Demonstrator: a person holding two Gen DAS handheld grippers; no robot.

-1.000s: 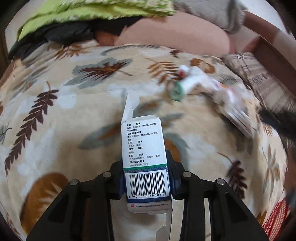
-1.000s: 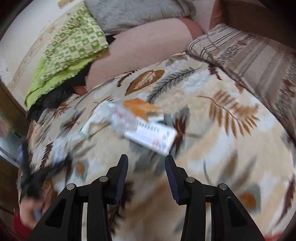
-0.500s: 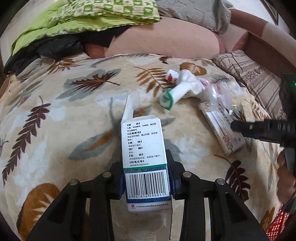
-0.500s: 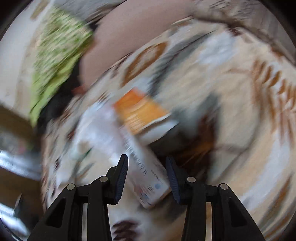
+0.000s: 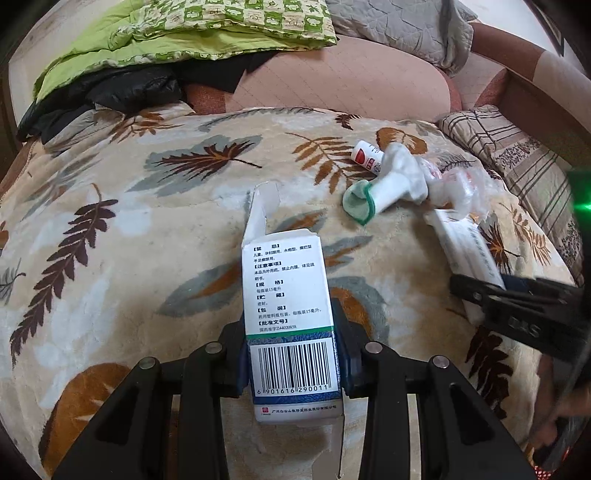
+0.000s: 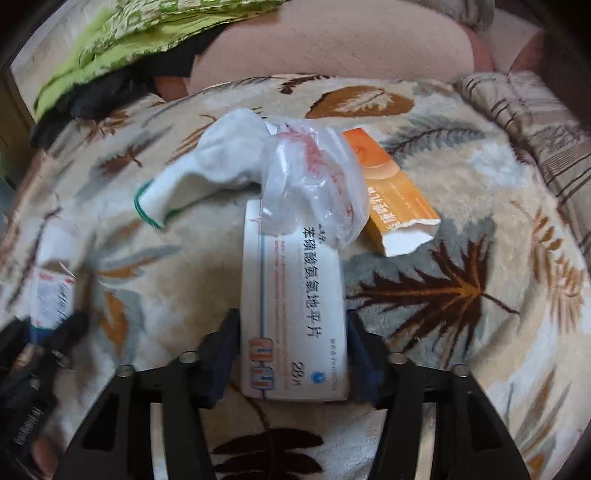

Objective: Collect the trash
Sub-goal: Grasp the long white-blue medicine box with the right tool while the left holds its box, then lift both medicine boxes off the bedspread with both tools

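Note:
My left gripper [image 5: 291, 354] is shut on a small white medicine box [image 5: 284, 288] with a barcode and an open top flap, held above the leaf-patterned blanket [image 5: 147, 229]. My right gripper [image 6: 293, 332] stands over a long white pill box [image 6: 291, 295]. Its jaws are opening, with the box's near end between them and the pads beside its sides. A crumpled clear plastic bag [image 6: 314, 177] lies on that box's far end. Beside it are a white sock with a green rim [image 6: 207, 162] and a torn orange box [image 6: 395, 195]. A small red-and-white tube [image 5: 364, 155] lies behind the sock.
A green quilt [image 5: 184, 33] and a black garment [image 5: 122, 92] are piled at the back left, next to a pink cushion [image 5: 351, 81]. A striped pillow [image 6: 535, 122] borders the blanket on the right. A hand [image 5: 557, 424] shows at the lower right edge.
My right gripper came down and rolled until the long white box lay between its jaws, and the jaws spread wider. The left gripper kept its hold on the small box and barely moved.

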